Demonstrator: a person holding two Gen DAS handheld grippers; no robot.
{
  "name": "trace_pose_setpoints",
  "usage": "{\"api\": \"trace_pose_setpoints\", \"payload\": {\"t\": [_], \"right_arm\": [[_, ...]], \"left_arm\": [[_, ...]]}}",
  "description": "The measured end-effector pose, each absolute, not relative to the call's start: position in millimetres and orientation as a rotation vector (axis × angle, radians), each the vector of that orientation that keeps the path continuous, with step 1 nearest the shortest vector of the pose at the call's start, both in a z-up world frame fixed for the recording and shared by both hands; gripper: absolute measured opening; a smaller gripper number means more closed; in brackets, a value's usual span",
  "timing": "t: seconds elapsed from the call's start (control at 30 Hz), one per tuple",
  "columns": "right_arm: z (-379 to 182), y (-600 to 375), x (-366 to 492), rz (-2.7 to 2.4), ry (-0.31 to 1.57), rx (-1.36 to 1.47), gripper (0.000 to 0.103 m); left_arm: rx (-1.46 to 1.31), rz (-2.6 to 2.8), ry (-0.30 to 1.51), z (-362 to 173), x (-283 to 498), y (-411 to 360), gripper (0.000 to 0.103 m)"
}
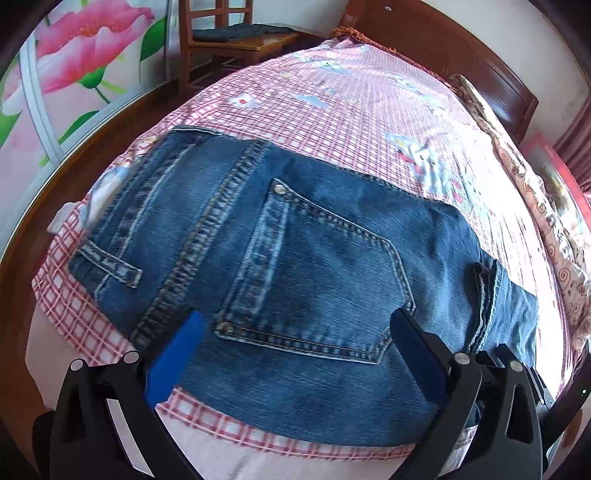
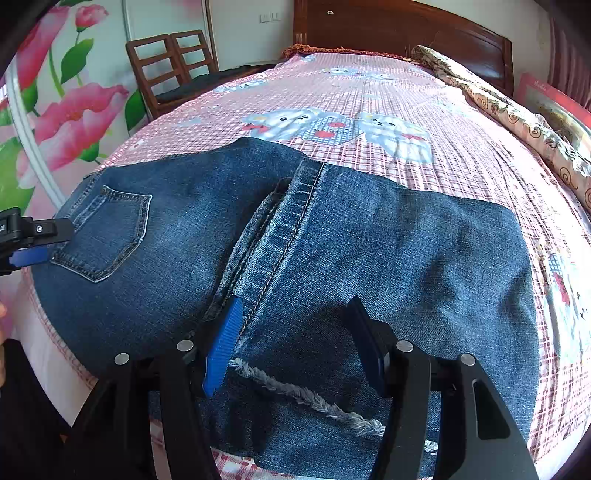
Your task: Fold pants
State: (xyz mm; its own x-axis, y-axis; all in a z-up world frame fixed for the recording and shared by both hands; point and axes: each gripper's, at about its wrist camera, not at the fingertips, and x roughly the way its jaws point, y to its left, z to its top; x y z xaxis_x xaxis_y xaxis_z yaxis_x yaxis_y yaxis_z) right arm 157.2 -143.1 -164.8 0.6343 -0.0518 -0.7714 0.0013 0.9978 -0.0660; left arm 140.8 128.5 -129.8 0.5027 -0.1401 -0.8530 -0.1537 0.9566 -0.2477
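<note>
The right gripper (image 2: 295, 328) hangs over the near end of the jeans (image 2: 369, 240) with its 2 jaws spread apart; denim lies under the gap, but neither the blue ribbed pad nor the dark one presses on the cloth, so it grasps nothing. Just below its fingers runs a frayed white hem (image 2: 306, 398), the cuff end of a leg, lying on top of the denim near the bed's front edge. The left gripper (image 1: 295, 332) is likewise released, its jaws standing wide on either side of the back pocket (image 1: 317, 280) without pinching it; in the right wrist view it shows at the far left edge, just beside that pocket. The jeans lie flat on the pink checked sheet (image 2: 369, 92) of the bed, seat side up, with the waistband and a belt loop (image 1: 107, 266) toward the left and a thick stitched seam (image 2: 291, 229) running down the middle, where layers overlap. Judging by that overlap and by the hem lying close to the seat, the pants appear to have been doubled leg on leg and the legs brought back over at least once, though how many layers there are cannot be told. What seems left is 1 more fold to make a compact bundle, or a final smoothing. Farther out stand a wooden headboard (image 2: 388, 26), a rolled patterned quilt (image 2: 517, 122) along the right side, and wooden chairs (image 2: 166, 62) by the flowered wall.
</note>
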Motion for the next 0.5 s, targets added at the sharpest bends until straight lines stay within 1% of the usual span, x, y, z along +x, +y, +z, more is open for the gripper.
{"api": "trace_pose_setpoints", "payload": {"t": [0.27, 0.37, 0.43, 0.5], "right_arm": [[-164, -143, 160, -0.030, 0.893, -0.062, 0.058], [-164, -144, 161, -0.030, 0.898, -0.062, 0.058], [-164, -144, 162, -0.028, 0.901, -0.062, 0.058], [-164, -144, 162, -0.026, 0.901, -0.061, 0.058]], "left_arm": [[-0.578, 0.117, 1.014, -140, 136, 239, 0.101], [-0.727, 0.079, 1.018, -153, 141, 260, 0.101], [-0.890, -0.003, 1.009, -165, 145, 268, 0.101], [-0.991, -0.028, 1.011, -175, 147, 274, 0.101]]}}
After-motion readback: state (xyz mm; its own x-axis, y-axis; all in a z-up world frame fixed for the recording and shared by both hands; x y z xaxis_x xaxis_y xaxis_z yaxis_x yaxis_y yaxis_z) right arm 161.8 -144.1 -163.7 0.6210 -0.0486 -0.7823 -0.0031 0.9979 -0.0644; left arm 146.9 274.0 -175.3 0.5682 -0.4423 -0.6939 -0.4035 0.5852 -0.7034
